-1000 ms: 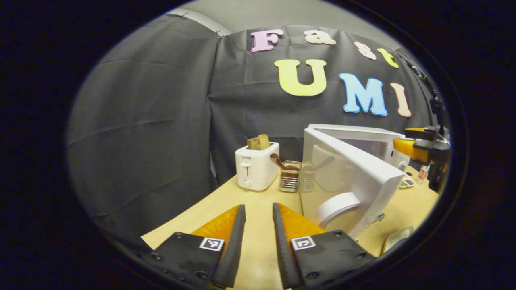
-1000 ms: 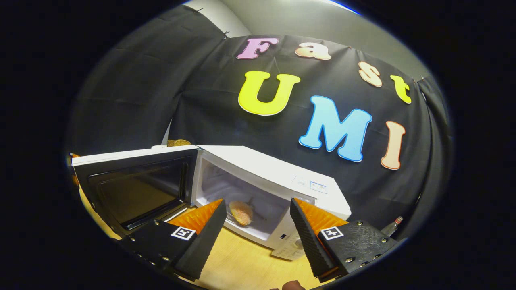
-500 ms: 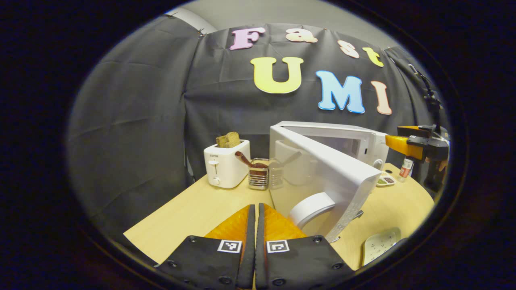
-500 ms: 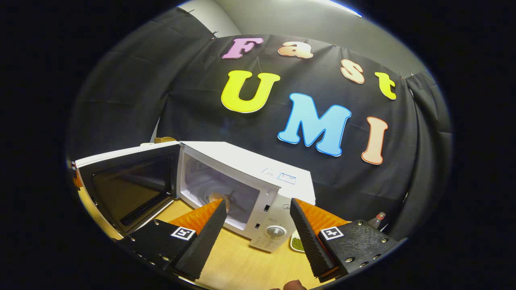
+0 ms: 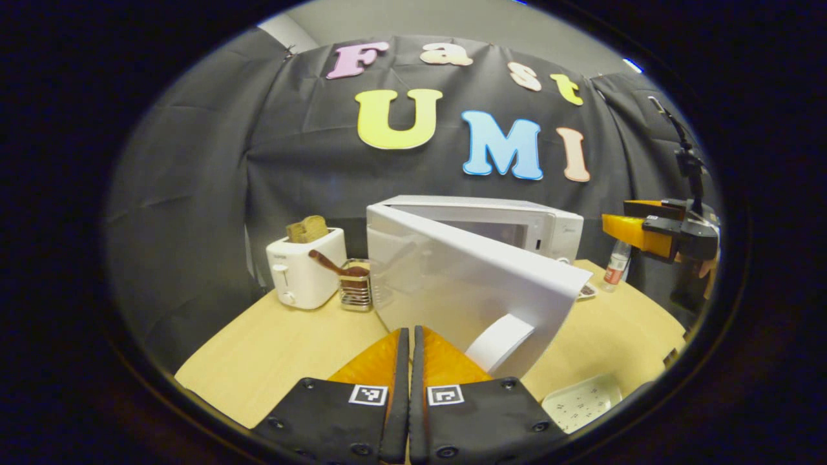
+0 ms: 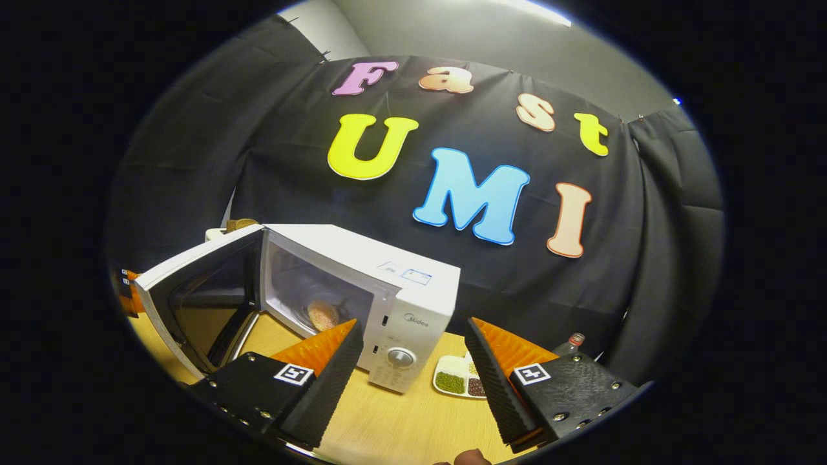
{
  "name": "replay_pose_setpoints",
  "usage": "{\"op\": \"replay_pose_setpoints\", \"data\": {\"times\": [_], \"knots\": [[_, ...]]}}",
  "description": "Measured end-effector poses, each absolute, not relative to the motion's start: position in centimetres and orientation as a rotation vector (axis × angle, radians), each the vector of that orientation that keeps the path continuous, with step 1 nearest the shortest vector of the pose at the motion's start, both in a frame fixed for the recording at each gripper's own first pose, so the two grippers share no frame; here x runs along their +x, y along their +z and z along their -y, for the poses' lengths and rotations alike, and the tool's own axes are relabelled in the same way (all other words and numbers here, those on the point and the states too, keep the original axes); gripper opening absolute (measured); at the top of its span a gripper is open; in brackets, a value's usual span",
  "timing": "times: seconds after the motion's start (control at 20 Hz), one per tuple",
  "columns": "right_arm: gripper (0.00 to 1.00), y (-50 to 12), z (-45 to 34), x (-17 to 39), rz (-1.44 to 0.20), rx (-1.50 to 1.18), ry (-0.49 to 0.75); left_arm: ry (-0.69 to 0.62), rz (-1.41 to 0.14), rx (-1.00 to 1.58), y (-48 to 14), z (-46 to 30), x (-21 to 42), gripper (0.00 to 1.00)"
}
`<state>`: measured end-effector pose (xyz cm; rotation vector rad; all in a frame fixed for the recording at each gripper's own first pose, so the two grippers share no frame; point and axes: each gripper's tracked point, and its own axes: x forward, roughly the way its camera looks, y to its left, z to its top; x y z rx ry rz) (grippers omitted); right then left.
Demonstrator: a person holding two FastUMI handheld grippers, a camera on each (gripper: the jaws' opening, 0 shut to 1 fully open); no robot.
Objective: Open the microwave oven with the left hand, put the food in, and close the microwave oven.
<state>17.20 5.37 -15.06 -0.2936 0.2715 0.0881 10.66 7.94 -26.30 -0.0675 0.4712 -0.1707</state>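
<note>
Swinging further shut now, microwave door (image 5: 471, 278); food (image 6: 322, 314) sits inside. Left gripper (image 5: 408, 361) pressed together behind it, right gripper (image 6: 413, 361) spread wide, empty.

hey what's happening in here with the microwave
A person holds a tool in each hand at a wooden table. The microwave stands with its door partly open, and the food already lies inside. The left tool is shut on nothing, just in front of the door's outer face. The right tool is open and empty. Closing the door is what remains.
</note>
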Motion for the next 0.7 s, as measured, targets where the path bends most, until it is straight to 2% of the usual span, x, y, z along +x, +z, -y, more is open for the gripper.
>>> {"op": "replay_pose_setpoints", "data": {"times": [0.05,0.1,0.55,0.6,0.65,0.7], "knots": [[0.97,-14.8,-4.9,16.9,-0.27,-0.288,0.077,-0.189,-0.47,-0.067,-26.2,-7.1,11.1,0.08],[0.97,-14.7,-4.5,16.6,-0.269,-0.284,0.066,-0.207,-0.47,-0.066,-26.1,-6.2,11.3,0.01],[0.97,-13.3,-0.8,13.5,-0.264,-0.268,-0.037,-0.371,-0.453,-0.047,-25.3,0.8,14.6,0.02],[0.96,-13.3,-0.4,13.2,-0.267,-0.268,-0.05,-0.387,-0.448,-0.042,-25.1,1.4,15.2,0.16],[0.97,-13.2,0.2,12.9,-0.271,-0.268,-0.064,-0.397,-0.445,-0.036,-25.2,1.9,15.8,0.08],[0.96,-13.2,0.7,12.6,-0.273,-0.268,-0.08,-0.416,-0.444,-0.035,-25.1,2.3,16.2,0.08]]}}
